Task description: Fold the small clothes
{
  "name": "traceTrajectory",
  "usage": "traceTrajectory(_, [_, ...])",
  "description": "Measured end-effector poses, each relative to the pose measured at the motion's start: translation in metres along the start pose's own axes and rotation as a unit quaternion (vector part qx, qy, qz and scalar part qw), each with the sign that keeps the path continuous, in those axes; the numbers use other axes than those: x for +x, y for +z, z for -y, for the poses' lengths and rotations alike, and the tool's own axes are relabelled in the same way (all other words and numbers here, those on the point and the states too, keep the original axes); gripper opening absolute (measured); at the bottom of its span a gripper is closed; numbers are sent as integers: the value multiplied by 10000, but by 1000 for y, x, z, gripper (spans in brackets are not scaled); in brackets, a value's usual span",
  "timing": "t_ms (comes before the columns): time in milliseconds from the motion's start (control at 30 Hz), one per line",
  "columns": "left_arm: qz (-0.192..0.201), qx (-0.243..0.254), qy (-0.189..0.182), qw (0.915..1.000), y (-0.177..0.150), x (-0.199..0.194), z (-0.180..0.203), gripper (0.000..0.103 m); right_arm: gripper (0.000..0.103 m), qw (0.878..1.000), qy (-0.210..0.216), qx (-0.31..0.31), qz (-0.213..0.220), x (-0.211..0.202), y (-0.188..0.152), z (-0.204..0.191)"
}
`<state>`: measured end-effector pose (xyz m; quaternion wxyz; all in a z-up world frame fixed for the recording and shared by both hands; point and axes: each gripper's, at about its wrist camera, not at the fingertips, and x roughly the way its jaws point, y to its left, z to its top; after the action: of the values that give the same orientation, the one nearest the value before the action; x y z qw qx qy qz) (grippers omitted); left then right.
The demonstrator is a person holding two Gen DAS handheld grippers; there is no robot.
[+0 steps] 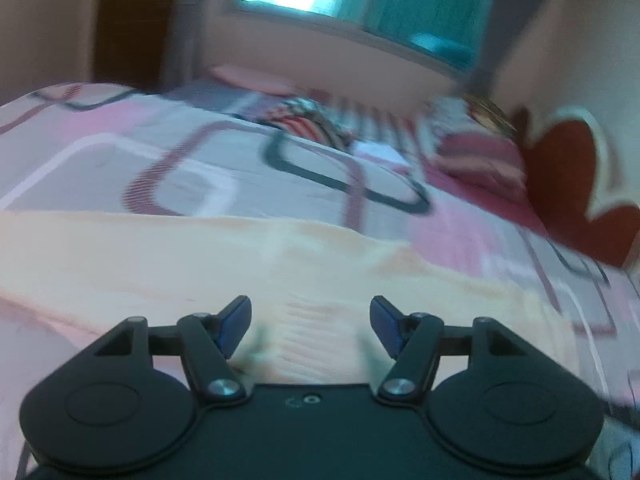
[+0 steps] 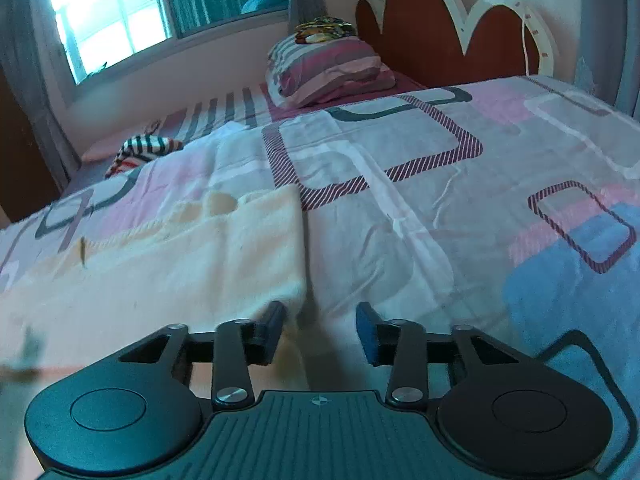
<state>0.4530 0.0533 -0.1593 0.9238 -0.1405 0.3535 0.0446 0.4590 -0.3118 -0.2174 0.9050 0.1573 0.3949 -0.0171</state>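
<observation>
A pale peach garment [image 1: 200, 264] lies flat on the bed, spread across the left wrist view; its ribbed hem lies between the jaws. My left gripper [image 1: 311, 326] is open just over that hem, holding nothing. In the right wrist view the same garment [image 2: 180, 264] fills the lower left, its right edge running toward the gripper. My right gripper [image 2: 322, 330] is open at the garment's near right corner, the left finger [image 2: 272, 328] over the cloth edge, holding nothing.
The bed has a patterned pink, grey and white cover [image 2: 420, 184]. A striped garment [image 2: 140, 148] lies far back. A striped pillow [image 2: 332, 72] with a colourful cloth on it sits by the red and white headboard [image 2: 432, 24]. A window [image 2: 108, 12] is behind.
</observation>
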Motion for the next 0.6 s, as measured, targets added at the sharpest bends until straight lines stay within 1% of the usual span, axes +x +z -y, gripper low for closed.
traceTrajectory(67, [-62, 183, -138, 9997, -4, 3, 11, 64, 41, 9998, 95, 174, -45, 8, 8, 2])
traceTrajectory(133, [-102, 314, -159, 9993, -8, 8, 19, 64, 41, 9994, 167, 292, -26, 12, 16, 5])
traceTrajectory(233, [-245, 306, -188, 9991, -12, 18, 21, 64, 42, 9992, 197, 332, -78, 14, 24, 7])
traceTrajectory(300, [-336, 261, -158, 9990, -14, 24, 19, 64, 42, 9991, 282, 289, -154, 5, 22, 11])
traceTrajectory(333, [-394, 241, -153, 9988, -16, 27, 17, 64, 42, 9994, 212, 215, -149, 0, 18, 13])
traceTrajectory(400, [-485, 206, -156, 9985, -18, 32, 14, 64, 42, 9999, -96, 42, -121, -11, 7, 18])
traceTrajectory(467, [-514, 186, -135, 9984, -20, 33, 12, 64, 42, 9997, -219, -10, -127, -16, 1, 23])
traceTrajectory(500, [-514, 188, -131, 9984, -21, 34, 12, 64, 42, 9998, -215, 24, -50, -19, 0, 25])
traceTrajectory(567, [-501, 260, -95, 9984, -21, 35, 14, 64, 43, 9999, -28, 86, 76, -19, 6, 23])
traceTrajectory(600, [-491, 279, -83, 9984, -20, 35, 15, 66, 47, 9999, 99, 95, 45, -14, 11, 19])
